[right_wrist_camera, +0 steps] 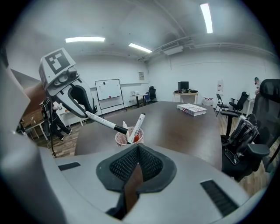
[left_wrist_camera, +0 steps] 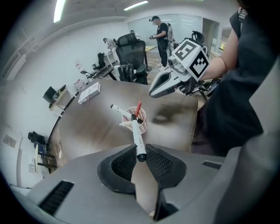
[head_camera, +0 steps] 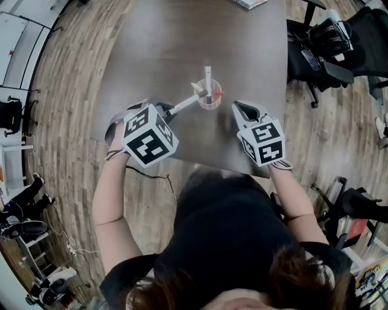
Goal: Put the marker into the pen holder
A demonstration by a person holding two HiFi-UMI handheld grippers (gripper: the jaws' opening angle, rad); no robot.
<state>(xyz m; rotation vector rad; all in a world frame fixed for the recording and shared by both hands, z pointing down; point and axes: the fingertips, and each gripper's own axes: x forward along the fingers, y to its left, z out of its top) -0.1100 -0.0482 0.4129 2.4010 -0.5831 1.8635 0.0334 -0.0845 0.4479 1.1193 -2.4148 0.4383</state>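
Near the middle of the left gripper view, the left tool (left_wrist_camera: 140, 151) grips the marker (left_wrist_camera: 136, 133) by one end, its far tip at the rim of the pen holder (left_wrist_camera: 143, 127), so insertion looks in hand, needing a steeper tilt and then release, while the right tool (right_wrist_camera: 136, 151) sits closed and empty.

Head view: the book (head_camera: 250, 3) at the far worktop (head_camera: 151, 48) edge gets chopped off by the frame. Print on the marker (left_wrist_camera: 137, 138) is too tiny to read. Can't tell if its tip touches the holder (left_wrist_camera: 143, 125).
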